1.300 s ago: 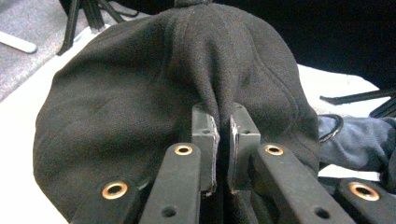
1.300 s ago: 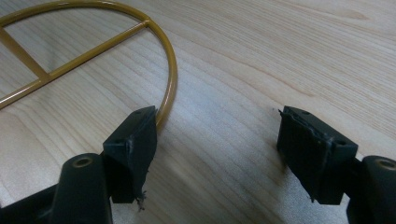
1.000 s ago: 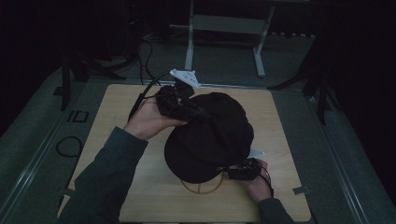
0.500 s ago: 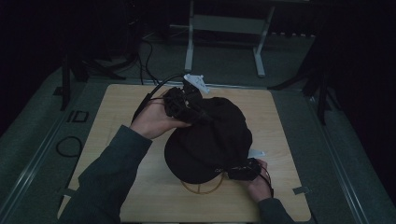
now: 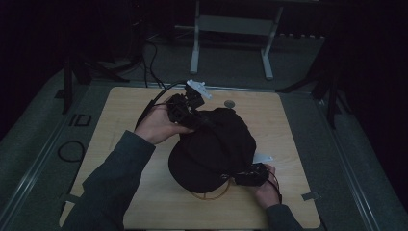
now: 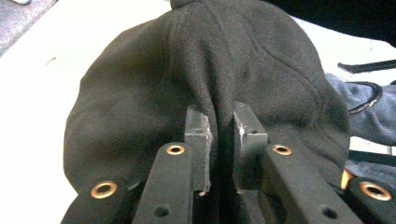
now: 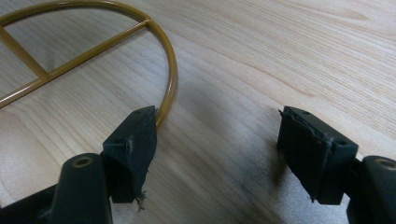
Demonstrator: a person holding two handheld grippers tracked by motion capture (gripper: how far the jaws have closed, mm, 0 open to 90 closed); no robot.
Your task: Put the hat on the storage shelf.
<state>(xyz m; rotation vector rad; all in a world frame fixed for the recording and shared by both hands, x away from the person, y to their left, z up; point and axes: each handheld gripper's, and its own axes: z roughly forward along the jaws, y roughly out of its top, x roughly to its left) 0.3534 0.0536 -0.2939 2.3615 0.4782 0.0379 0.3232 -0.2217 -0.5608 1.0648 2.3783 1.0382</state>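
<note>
A black fabric hat [image 5: 214, 147] sits over a gold wire stand [image 5: 208, 195] on the wooden table [image 5: 120, 115]. My left gripper [image 5: 199, 119] is at the hat's far left side. In the left gripper view its jaws [image 6: 220, 128] are shut on a raised fold of the hat [image 6: 140, 84]. My right gripper [image 5: 246, 177] is low at the hat's near right edge, just above the tabletop. In the right gripper view it stands open [image 7: 217, 135], with nothing between the jaws. Its left pad sits beside the gold ring [image 7: 170, 70] of the stand.
A small grey round disc [image 5: 230, 103] lies on the table behind the hat. White metal legs [image 5: 195, 43] stand on the floor beyond the table. A cable loop [image 5: 72, 150] lies on the floor at the left, and a tape piece [image 5: 310, 196] at the near right corner.
My left hand and gripper have shifted a little to the right along the hat's far side, holding the fabric. The right hand has stayed put.
</note>
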